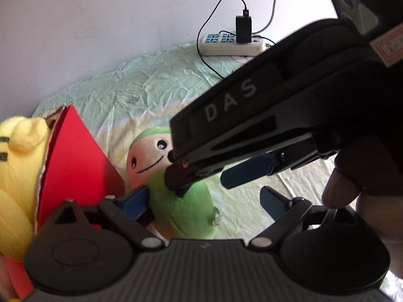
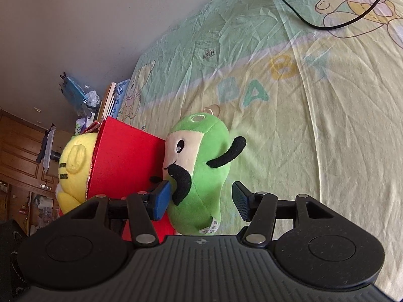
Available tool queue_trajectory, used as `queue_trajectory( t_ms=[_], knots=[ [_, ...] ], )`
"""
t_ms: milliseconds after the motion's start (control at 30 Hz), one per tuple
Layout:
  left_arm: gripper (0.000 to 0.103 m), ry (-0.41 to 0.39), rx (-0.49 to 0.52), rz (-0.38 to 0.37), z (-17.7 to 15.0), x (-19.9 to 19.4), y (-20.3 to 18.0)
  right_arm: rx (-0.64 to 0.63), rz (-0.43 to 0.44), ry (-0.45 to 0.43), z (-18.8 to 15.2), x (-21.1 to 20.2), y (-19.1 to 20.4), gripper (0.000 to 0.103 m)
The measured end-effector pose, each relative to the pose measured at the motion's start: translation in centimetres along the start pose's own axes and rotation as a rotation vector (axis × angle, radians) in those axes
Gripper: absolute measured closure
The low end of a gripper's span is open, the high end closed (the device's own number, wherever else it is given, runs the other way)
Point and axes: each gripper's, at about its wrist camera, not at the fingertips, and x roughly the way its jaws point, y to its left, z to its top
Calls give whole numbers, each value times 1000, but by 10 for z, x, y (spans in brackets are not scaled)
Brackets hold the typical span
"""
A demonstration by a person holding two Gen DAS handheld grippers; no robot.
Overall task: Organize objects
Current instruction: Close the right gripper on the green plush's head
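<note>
A green plush toy (image 2: 201, 173) with a cream face and black arms lies on the bedsheet against a red box (image 2: 126, 161). A yellow plush toy (image 2: 73, 166) sits inside the box. My right gripper (image 2: 201, 201) is open, its blue fingers on either side of the green plush's lower body. In the left wrist view the green plush (image 1: 181, 201) lies between my open left gripper's fingers (image 1: 141, 198), beside the red box (image 1: 73, 156) with the yellow plush (image 1: 17, 166). The right gripper (image 1: 201, 176) reaches in from the upper right onto the plush.
A white power strip (image 1: 231, 45) with a black charger and cables lies at the back by the wall. A black cable (image 2: 327, 25) runs over the pale green and yellow baby-print sheet (image 2: 302, 100). Books and clutter (image 2: 105, 100) stand behind the box.
</note>
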Motion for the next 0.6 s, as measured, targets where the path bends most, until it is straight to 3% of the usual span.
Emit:
queue_trajectory(
  t_ms=[167,267,500,600],
  knots=[
    [5,-10,50,-31,-7,-6,-2,-30,54,38,1,0,-1,46],
    [5,-12,49,-25,-10,-9,-3,-25,39,28,5,2,-5,45],
    [12,-26,67,76,-13,-10,-11,5,87,77,11,22,-14,37],
    [13,-21,78,99,-14,-8,-13,42,130,101,11,30,-21,38]
  ],
)
